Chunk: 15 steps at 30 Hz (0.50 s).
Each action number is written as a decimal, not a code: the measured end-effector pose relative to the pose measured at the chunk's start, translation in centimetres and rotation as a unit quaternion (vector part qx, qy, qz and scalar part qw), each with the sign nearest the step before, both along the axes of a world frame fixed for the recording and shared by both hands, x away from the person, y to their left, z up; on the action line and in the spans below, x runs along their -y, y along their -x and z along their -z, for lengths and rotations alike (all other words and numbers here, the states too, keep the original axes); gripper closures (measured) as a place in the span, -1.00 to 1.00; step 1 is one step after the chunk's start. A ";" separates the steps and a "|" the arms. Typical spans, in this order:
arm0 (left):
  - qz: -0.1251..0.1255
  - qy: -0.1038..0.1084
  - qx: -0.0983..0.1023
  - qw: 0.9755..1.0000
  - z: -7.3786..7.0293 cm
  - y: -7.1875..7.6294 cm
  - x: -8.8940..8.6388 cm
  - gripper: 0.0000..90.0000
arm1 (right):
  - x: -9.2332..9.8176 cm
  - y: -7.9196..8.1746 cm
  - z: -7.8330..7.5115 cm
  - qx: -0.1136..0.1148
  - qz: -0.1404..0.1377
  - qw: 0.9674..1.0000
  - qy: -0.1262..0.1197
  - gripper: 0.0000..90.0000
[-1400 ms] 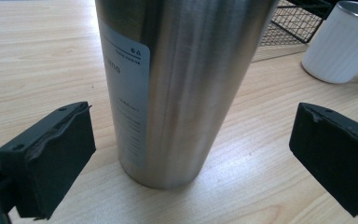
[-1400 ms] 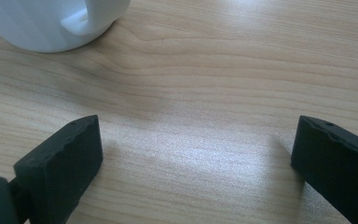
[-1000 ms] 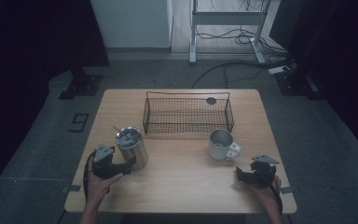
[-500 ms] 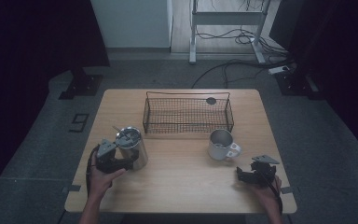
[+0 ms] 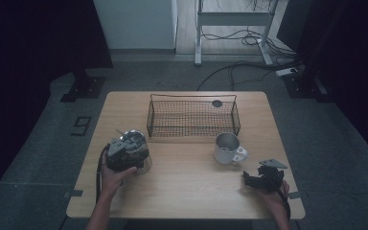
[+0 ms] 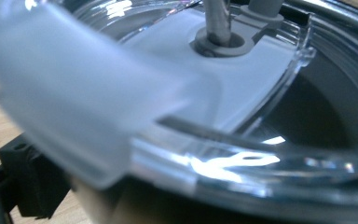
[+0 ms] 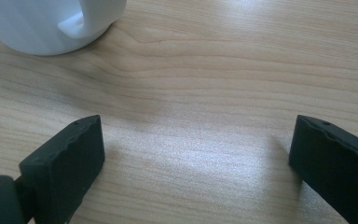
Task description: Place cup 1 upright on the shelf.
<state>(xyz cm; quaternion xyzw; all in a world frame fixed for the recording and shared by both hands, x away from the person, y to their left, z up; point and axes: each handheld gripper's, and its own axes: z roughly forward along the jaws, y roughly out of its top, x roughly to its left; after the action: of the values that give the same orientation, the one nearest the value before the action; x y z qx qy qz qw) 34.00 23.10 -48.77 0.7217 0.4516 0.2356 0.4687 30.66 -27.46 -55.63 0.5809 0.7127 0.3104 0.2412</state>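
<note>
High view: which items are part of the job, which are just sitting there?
In play:
steel tumbler with lid, left gripper up against it
white mug, near the open right gripper

Idle:
wire basket
dark disc behind the basket

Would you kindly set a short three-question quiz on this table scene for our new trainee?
1. True or false: the white mug stands inside the wire basket.
2. Which tool is at the metal tumbler: A the left tool, B the right tool?
3. Fill in: the right tool's jaws stand ____ over bare table.

Key:
1. False; it stands on the table in front of the basket.
2. A.
3. Open.
</note>
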 end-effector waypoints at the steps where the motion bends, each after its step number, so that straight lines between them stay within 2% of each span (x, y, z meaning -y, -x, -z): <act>1: 0.000 0.002 0.000 1.000 0.0 -0.1 0.0 -0.98 | 0.0 0.0 0.0 0.000 0.000 1.000 0.000 -0.93; 8: 0.009 -0.004 0.007 1.000 0.1 -0.2 -0.1 -0.95 | 0.0 0.0 0.0 0.000 0.001 1.000 0.000 -0.92; 15: 0.020 -0.006 0.004 1.000 -0.1 -0.3 -0.2 -0.94 | 0.0 0.0 0.0 0.001 0.004 1.000 -0.001 -0.91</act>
<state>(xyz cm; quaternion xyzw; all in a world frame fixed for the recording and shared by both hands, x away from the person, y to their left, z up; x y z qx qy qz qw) 34.25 23.32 -48.65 0.7327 0.4337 0.2314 0.4706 30.65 -27.49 -55.62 0.5834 0.7103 0.3106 0.2424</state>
